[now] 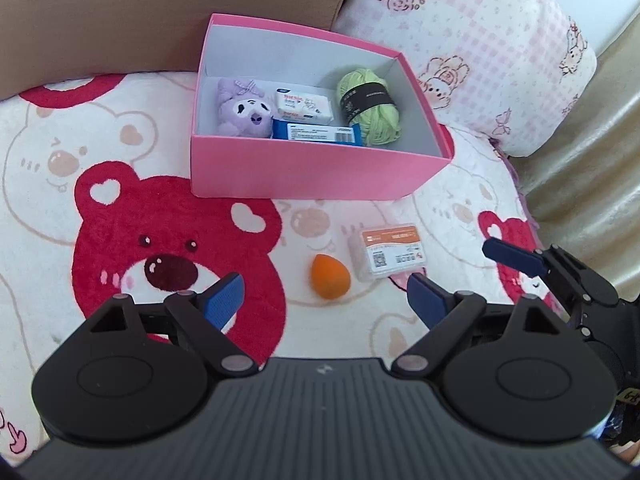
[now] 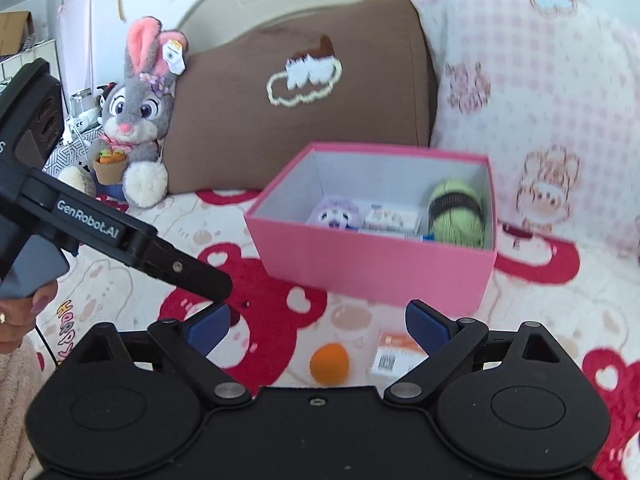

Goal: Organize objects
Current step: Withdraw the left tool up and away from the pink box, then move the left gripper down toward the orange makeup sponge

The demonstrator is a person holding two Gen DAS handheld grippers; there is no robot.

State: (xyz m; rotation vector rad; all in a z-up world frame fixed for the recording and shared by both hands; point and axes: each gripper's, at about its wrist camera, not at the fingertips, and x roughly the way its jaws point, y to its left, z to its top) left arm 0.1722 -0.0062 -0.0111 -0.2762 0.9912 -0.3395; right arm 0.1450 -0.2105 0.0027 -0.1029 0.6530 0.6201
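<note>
A pink box (image 1: 304, 168) stands open on the bear blanket. Inside lie a purple plush (image 1: 244, 110), a white tissue pack (image 1: 304, 106), a blue packet (image 1: 318, 132) and a green yarn ball (image 1: 370, 106). An orange sponge egg (image 1: 330, 277) and a small clear box with an orange label (image 1: 386, 250) lie on the blanket in front of the box. My left gripper (image 1: 324, 298) is open and empty, just short of the egg. My right gripper (image 2: 318, 326) is open and empty above the egg (image 2: 329, 363) and the small box (image 2: 394, 354); the pink box (image 2: 376, 264) lies beyond.
A brown pillow (image 2: 304, 112) and a pink checked pillow (image 2: 532, 100) stand behind the box. A grey rabbit plush (image 2: 136, 120) sits at the far left. The right gripper's fingers (image 1: 516, 258) show at the right of the left wrist view.
</note>
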